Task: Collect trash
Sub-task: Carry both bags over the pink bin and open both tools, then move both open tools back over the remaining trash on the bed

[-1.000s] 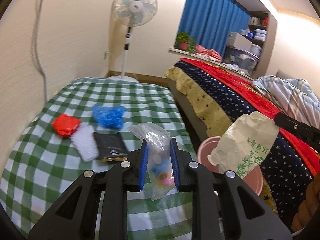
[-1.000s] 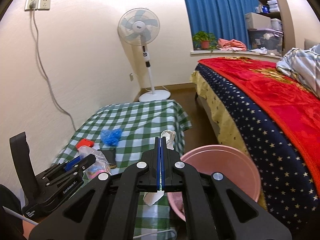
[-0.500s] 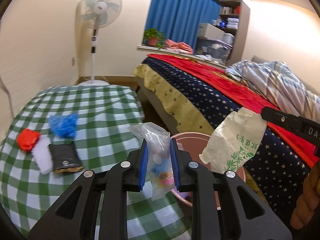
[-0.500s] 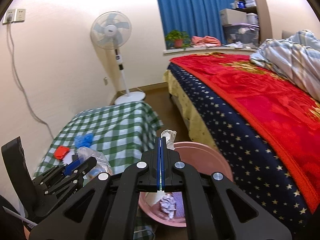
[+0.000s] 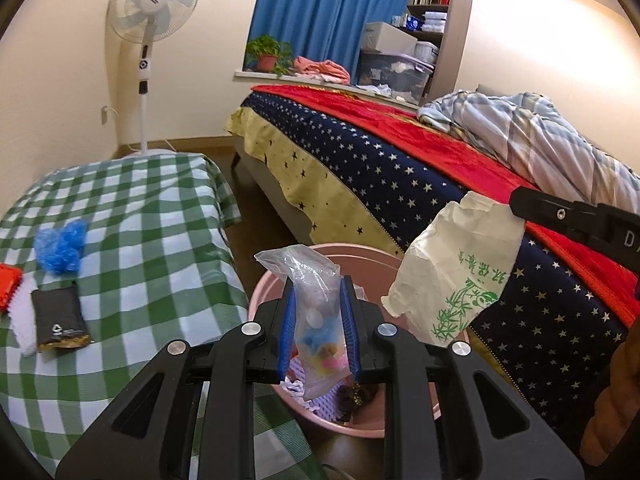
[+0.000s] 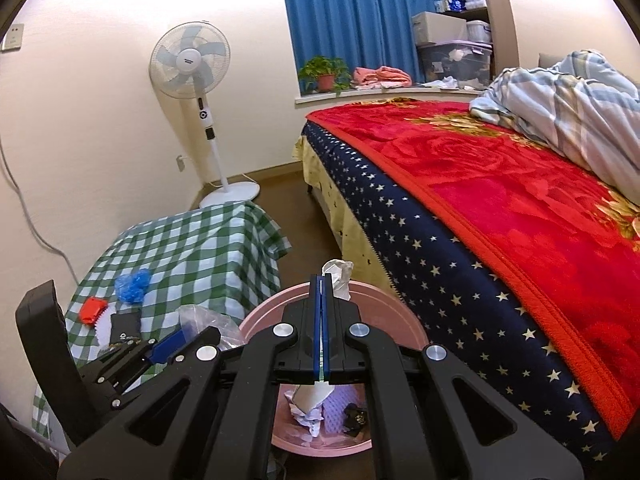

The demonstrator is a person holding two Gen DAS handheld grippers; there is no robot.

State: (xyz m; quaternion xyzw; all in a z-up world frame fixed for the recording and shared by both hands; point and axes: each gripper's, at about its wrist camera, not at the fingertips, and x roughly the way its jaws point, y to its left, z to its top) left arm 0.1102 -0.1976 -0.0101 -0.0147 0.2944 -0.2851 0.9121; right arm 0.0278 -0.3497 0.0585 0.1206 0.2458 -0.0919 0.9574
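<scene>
My left gripper (image 5: pixel 319 304) is shut on a clear plastic bag (image 5: pixel 314 312) with coloured bits inside and holds it above the pink bin (image 5: pixel 320 252). My right gripper (image 6: pixel 322 280) is shut on a white paper bag with green print (image 5: pixel 452 272), also above the pink bin (image 6: pixel 384 304); in the right wrist view only its crumpled top (image 6: pixel 338 274) and bottom show. The bin holds crumpled paper and dark scraps (image 6: pixel 356 416). On the green checked table (image 5: pixel 132 216) lie a blue bag (image 5: pixel 60 244), a black packet (image 5: pixel 58 320), a white piece (image 5: pixel 20 320) and a red wrapper (image 5: pixel 8 284).
A bed with a red and starred navy blanket (image 6: pixel 500 216) runs along the right of the bin. A standing fan (image 6: pixel 190 64) is by the far wall. The wooden floor (image 6: pixel 296 208) lies between table and bed.
Both grippers have moved right, off the table, with their bags. They now hang over the pink bin, which has come closer and lower in both views.
</scene>
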